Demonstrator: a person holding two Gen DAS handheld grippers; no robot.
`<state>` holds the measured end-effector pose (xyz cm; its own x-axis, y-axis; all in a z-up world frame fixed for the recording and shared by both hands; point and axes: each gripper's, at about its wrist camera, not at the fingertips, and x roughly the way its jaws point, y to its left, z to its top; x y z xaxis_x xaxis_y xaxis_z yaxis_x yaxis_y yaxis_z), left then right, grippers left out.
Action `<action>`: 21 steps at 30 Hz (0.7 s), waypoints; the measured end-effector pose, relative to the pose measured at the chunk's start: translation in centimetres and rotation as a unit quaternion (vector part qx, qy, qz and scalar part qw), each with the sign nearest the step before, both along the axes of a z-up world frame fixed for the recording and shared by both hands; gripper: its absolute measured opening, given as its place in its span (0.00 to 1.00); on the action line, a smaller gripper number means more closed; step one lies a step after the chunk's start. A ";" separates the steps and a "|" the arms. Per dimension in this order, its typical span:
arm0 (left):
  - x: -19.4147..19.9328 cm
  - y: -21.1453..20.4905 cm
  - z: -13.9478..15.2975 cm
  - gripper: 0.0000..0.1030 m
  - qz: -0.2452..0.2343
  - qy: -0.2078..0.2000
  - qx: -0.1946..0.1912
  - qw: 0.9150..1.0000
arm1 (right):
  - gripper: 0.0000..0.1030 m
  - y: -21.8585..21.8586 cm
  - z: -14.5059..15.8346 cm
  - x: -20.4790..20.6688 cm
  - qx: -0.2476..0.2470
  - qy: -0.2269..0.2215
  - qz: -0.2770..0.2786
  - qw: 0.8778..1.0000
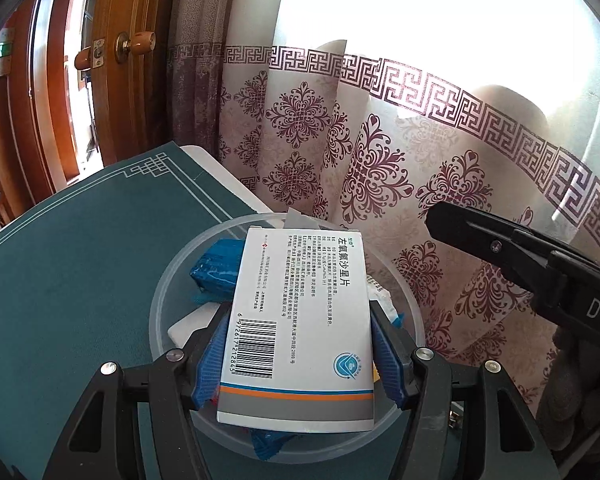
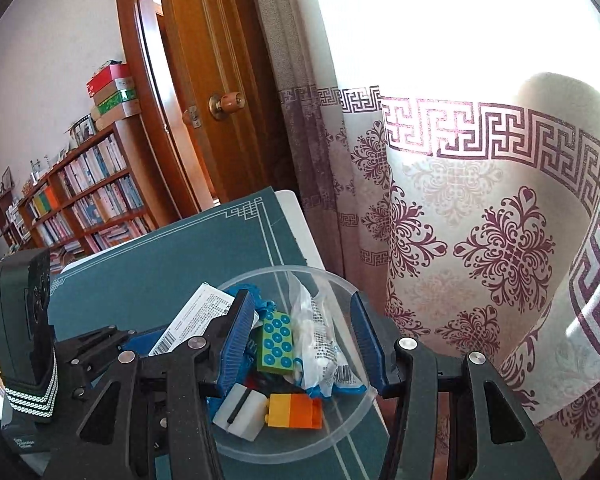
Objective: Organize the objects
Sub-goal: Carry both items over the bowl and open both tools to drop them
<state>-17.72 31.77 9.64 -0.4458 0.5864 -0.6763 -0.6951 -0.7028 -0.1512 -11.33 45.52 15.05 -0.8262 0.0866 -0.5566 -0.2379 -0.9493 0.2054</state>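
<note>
The left tongs (image 1: pixel 298 344) are clenched on a white medicine box (image 1: pixel 300 320), its barcode face up, and hold it directly over the clear plastic bowl (image 1: pixel 160 304) that sits on the green mat (image 1: pixel 80 260) at the counter's far corner, near the patterned curtain (image 1: pixel 380 152). The step in hand looks like dropping this box into the bowl with the things already gathered there: a blue packet (image 1: pixel 216 276), a green studded brick (image 2: pixel 276 340), a clear plastic bag (image 2: pixel 320 332), a white block (image 2: pixel 240 412) and a yellow-and-orange brick (image 2: pixel 296 410). The right tongs (image 2: pixel 304 344) are spread wide and grasp nothing, poised above the bowl's near rim. Next, the left tongs probably need to lower the box until it rests on the pile, then release; the bowl is crowded, so the box may sit tilted or slide against the rim.
</note>
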 end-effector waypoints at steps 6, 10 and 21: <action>-0.2 0.2 -1.6 0.67 0.010 -0.013 -0.005 1.000 | 0.54 0.7 -1.3 1.2 -0.011 -0.010 -0.007 1.000; 0.1 0.0 -1.6 0.73 0.009 -0.009 -0.001 1.000 | 0.56 0.9 -1.8 1.9 -0.015 -0.014 -0.010 1.000; 0.6 -1.8 -1.0 0.90 0.034 0.010 0.004 0.999 | 0.70 0.6 -2.1 3.9 -0.013 -0.022 -0.017 1.000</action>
